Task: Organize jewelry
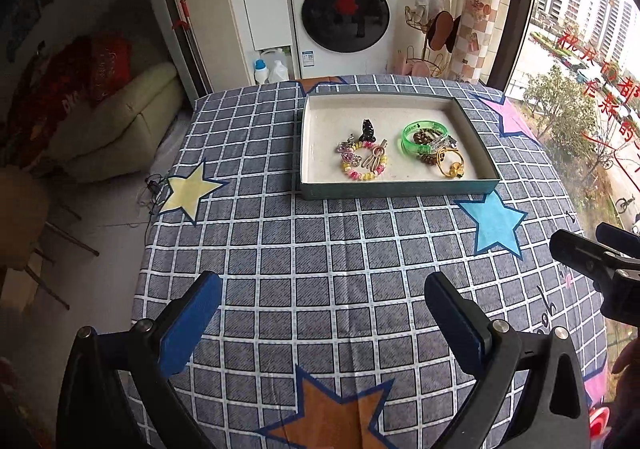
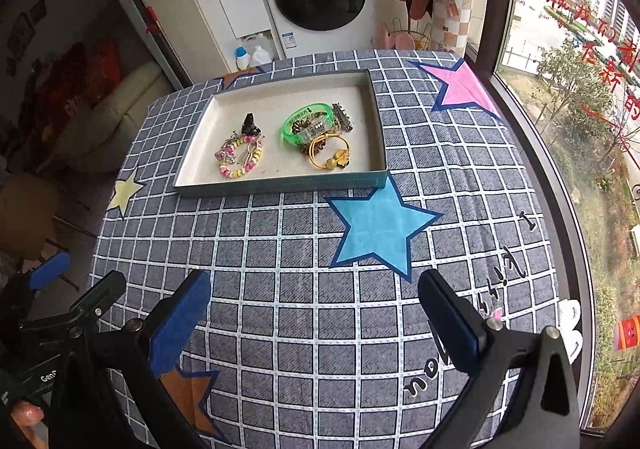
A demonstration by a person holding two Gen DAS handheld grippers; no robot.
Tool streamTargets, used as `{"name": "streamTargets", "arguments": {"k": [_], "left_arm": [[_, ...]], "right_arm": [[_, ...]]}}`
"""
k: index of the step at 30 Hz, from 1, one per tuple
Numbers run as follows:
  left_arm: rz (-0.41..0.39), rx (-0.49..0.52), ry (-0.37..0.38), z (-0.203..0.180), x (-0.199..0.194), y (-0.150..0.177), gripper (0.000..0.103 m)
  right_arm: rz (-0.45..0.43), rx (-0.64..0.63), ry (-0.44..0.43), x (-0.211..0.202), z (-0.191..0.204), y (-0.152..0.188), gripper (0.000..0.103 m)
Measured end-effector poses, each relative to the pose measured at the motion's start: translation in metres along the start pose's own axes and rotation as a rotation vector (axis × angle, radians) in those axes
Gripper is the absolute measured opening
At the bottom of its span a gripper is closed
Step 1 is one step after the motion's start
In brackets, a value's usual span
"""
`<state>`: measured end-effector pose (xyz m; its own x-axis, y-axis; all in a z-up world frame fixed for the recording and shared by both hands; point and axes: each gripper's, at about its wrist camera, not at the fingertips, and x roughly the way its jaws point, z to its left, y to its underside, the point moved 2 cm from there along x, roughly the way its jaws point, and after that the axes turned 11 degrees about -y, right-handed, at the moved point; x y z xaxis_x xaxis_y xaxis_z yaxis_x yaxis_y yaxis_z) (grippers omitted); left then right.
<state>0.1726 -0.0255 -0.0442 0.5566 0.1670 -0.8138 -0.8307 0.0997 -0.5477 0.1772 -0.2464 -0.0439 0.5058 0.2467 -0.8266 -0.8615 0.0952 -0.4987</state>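
A shallow grey box with a white inside stands on the far half of the table. In it lie a pink and yellow bead bracelet, a black clip, a green bangle, brown beads and a yellow hair tie. My left gripper is open and empty, above the near part of the table. My right gripper is open and empty, also well short of the box.
The table wears a grey checked cloth with coloured stars. A washing machine stands behind it, a sofa to the left, a window along the right edge. My right gripper shows at the left wrist view's right edge.
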Motion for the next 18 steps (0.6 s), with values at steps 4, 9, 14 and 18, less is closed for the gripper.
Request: {"name": "streamTargets", "arguments": {"k": [4,9,14,18], "left_arm": [[-0.022,-0.014,-0.013,0.013,-0.023,0.007,0.103],[-0.04,-0.021,-0.021,0.027,-0.044,0.012,0.103],[-0.058,-0.036,-0.014,0.039,-0.058,0.009,0.103],[-0.075,-0.038,-0.011,0.043,-0.064,0.007,0.103]], "right_arm": [[-0.046,-0.033,0.031,-0.026,0.018,0.008,0.103],[-0.075,-0.047,0.059,-0.052,0.035,0.015,0.103],[-0.114,-0.056,0.083,-0.073,0.048,0.019,0.103],[-0.12,-0.063,0.096,-0.08,0.053,0.019,0.103]]}}
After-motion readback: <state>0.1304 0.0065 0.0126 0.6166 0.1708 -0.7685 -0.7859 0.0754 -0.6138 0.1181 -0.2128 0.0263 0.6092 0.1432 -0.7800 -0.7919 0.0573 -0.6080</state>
